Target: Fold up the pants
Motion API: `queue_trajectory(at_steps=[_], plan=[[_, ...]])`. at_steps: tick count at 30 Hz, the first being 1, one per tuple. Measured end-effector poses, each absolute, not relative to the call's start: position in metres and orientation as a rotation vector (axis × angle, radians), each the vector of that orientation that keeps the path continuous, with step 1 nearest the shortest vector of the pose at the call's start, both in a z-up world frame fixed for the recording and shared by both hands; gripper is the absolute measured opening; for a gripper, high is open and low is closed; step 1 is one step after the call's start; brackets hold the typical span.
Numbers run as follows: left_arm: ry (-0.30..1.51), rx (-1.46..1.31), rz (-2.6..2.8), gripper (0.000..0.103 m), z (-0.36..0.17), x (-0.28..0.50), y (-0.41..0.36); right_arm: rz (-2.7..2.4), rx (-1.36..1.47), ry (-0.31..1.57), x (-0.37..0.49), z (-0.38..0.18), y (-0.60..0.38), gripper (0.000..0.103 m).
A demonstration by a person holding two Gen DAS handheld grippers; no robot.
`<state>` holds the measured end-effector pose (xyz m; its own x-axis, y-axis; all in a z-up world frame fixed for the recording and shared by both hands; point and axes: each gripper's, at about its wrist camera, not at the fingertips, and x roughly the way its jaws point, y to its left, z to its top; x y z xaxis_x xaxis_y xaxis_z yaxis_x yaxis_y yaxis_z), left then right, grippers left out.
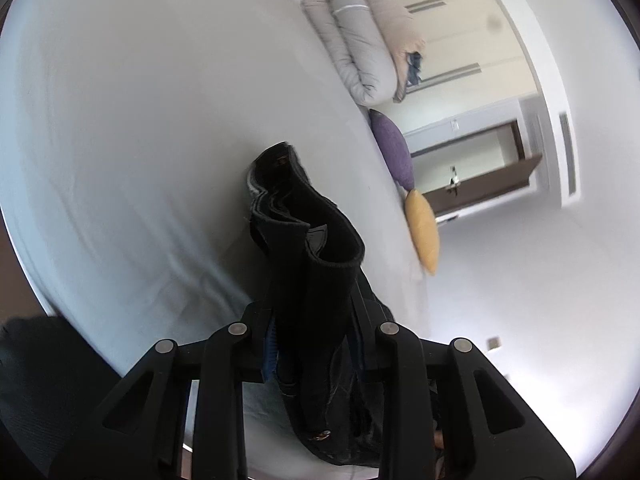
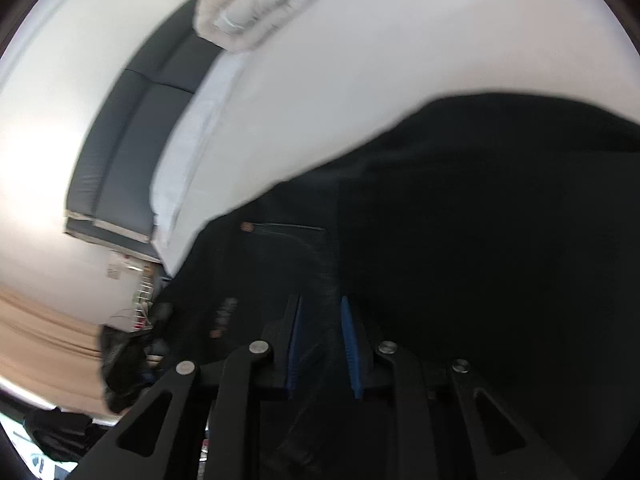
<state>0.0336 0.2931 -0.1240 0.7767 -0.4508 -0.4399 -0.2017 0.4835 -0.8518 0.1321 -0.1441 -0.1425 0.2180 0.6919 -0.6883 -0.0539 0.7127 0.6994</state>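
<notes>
On white bed (image 1: 140,120): black pants (image 1: 312,240) | rolled duvet (image 1: 360,40) far edge

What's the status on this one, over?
Left claw shut on black pants, waistband lifted. Right claw shut on same pants. White bed beneath, nothing blocking.

Bed (image 1: 140,120) open; duvet (image 1: 360,48) far edge
</notes>
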Motion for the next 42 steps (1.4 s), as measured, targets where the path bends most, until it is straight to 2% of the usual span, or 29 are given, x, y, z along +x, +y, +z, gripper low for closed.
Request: queue_trajectory(at_steps=[1,4,8,14,16,17,18,20,25,31,35,39,40,42], plan=[[0.696,-1.058,-0.169,0.024,-0.12,0.034,0.291,0.539,0.621,1.269,0.134,-0.15,-0.147,0.0],[0.693,-0.991,-0.169,0.022,-0.107,0.036,0.281,0.551,0.71,1.273,0.135,-0.166,-0.156,0.0],[0.675,-0.875,-0.201,0.017,-0.08,0.041,0.258,0.537,0.644,1.237,0.129,-0.168,-0.153,0.0],[0.656,-0.708,-0.264,0.017,-0.036,0.051,0.207,0.56,0.727,1.203,0.122,-0.169,-0.167,0.0],[0.651,-0.639,-0.29,0.017,-0.022,0.056,0.185,0.55,0.786,1.167,0.115,-0.161,-0.183,0.025],[0.649,-0.603,-0.307,0.017,-0.015,0.058,0.171,0.567,0.848,1.114,0.108,-0.154,-0.198,0.046],[0.649,-0.572,-0.324,0.017,-0.008,0.06,0.158,0.575,0.888,1.076,0.104,-0.149,-0.209,0.06],[0.65,-0.515,-0.356,0.017,0.002,0.057,0.132,0.585,0.954,1.011,0.097,-0.14,-0.237,0.065],[0.666,-0.303,-0.482,0.017,0.022,0.058,0.032,0.622,1.062,0.967,0.085,-0.136,-0.294,0.069],[0.724,-0.02,-0.609,0.017,-0.002,0.048,-0.089,0.622,1.116,0.969,0.077,-0.153,-0.325,0.085],[0.762,0.118,-0.68,0.017,-0.022,0.037,-0.148,0.628,1.142,0.992,0.075,-0.171,-0.329,0.085],[0.765,0.212,-0.709,0.016,-0.035,0.011,-0.185,0.632,1.07,1.03,0.086,-0.167,-0.323,0.085],[0.763,0.213,-0.711,0.016,-0.036,0.009,-0.188,0.62,1.047,1.049,0.091,-0.166,-0.32,0.083],[0.756,0.203,-0.709,0.016,-0.032,0.007,-0.195,0.586,1.0,1.092,0.095,-0.164,-0.319,0.068]])
